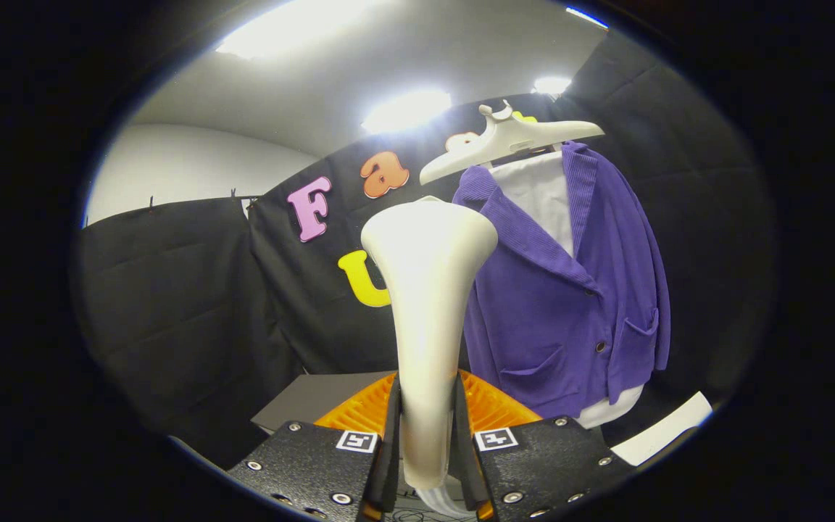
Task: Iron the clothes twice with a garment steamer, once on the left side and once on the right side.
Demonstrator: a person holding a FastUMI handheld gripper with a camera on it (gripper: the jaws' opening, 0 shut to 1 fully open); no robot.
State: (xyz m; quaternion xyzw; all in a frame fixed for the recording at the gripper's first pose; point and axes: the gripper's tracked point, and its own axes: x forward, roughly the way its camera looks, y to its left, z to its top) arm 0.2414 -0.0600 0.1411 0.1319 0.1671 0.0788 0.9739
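Nearest to us, the gripper (426,435) has its two black fingers (388,435) clamped on the handle of the garment steamer (428,290), one pad pressing each side of the white shaft. Each finger block carries a small square black-and-white marker on its top face, and orange ribbed parts sit just behind the pads on both sides of the handle. A pale hose end shows below the handle, between the finger blocks.

The steamer rises upright from between the fingers, narrow where we grip it and widening to a rounded white head at the top. The head stands just left of the garment and overlaps its left edge from our view; we cannot tell whether it touches the cloth.

Just beyond the fingers, to the left, lies a grey flat surface (316,399). To the right, low and near, a white strip (667,428) lies at an angle.

Farther off, right of the steamer, hangs the purple jacket (570,304) on a white hanger (512,141). It is a ribbed cardigan-style jacket with a collar, dark buttons and two patch pockets, worn over a white shirt (537,192) that shows at the neck opening and below the hem. The hanger tilts, its left end lower than its right.

Farthest away, the black cloth wall (193,304) runs behind everything, and above it are a white ceiling and bright ceiling lights (406,109).
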